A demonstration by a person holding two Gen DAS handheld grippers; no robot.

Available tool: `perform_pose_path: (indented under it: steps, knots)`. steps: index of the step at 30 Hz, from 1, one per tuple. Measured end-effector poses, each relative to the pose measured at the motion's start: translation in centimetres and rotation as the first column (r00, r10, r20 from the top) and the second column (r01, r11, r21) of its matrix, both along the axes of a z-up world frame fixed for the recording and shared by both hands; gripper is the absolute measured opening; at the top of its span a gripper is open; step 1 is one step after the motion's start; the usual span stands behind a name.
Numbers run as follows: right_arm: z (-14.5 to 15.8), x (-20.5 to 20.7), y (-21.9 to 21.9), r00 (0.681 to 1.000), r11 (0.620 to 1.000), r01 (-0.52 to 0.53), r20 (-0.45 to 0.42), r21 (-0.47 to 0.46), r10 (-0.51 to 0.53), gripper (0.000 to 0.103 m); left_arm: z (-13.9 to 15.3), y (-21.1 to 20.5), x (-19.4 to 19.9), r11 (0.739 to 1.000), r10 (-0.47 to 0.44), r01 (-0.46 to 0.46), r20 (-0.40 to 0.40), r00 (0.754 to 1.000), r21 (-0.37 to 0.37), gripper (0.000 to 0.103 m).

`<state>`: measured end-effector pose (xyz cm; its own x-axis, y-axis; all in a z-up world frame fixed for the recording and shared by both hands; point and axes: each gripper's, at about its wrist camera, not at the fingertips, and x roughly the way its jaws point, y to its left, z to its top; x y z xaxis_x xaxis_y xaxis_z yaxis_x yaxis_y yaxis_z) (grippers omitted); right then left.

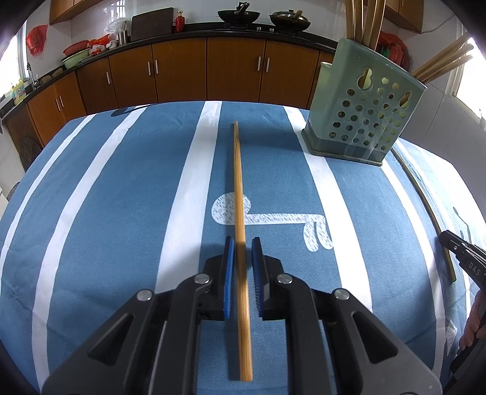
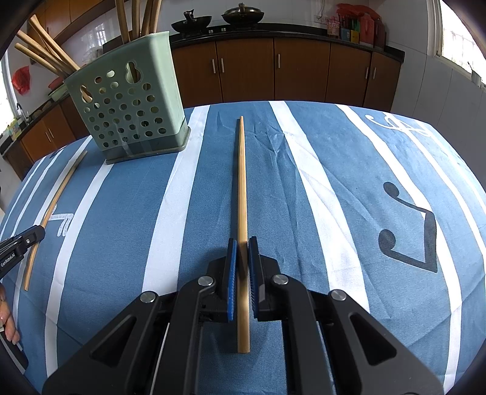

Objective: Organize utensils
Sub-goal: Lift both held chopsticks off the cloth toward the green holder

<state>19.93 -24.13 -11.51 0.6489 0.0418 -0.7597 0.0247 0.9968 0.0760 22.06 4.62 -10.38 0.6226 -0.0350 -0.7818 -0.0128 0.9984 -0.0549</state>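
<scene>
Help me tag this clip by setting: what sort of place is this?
Most likely a home kitchen. Brown cabinets run under a dark counter where two woks sit on a hob, and a sink tap stands by the window. The work goes on at a table with a blue striped cloth.

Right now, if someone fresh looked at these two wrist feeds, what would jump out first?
First, the two chopsticks: the left gripper is shut on one chopstick, the right gripper on another chopstick, each pointing straight ahead over the blue-and-white striped cloth. Next, the pale green perforated holder standing between them on the cloth, already bristling with chopsticks.
</scene>
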Motion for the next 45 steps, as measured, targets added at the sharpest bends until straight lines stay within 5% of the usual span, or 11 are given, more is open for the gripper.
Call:
perform_pose_path:
  steps: [23, 27, 31, 45]
  knots:
    - [0.1, -1.3, -0.2, 1.000, 1.000, -0.011, -0.003, 0.008, 0.011, 0.009, 0.0, -0.6, -2.4, 1.000, -0.002, 0.002, -0.003, 1.000, 0.032, 0.022]
    - [0.1, -1.6, -0.3, 1.000, 1.000, -0.018, -0.006, 0.011, 0.019, 0.008, 0.0, -0.9, -2.9, 0.998, -0.007, 0.008, -0.007, 1.000, 0.054, 0.008]
    - [1.5, -2.4, -1.1, 0.999, 0.999, -0.003, 0.037, 0.033, 0.002, 0.008, 0.3, -0.5, -3.1, 0.999, -0.018, 0.019, -0.025, 1.000, 0.047, 0.008]
    - [8.8, -4.1, -3.1, 0.967, 0.998, 0.013, 0.253, 0.066, -0.029, 0.008, 8.6, 1.3, -5.2, 0.999, 0.011, -0.003, 0.176, 0.984, -0.047, 0.008]
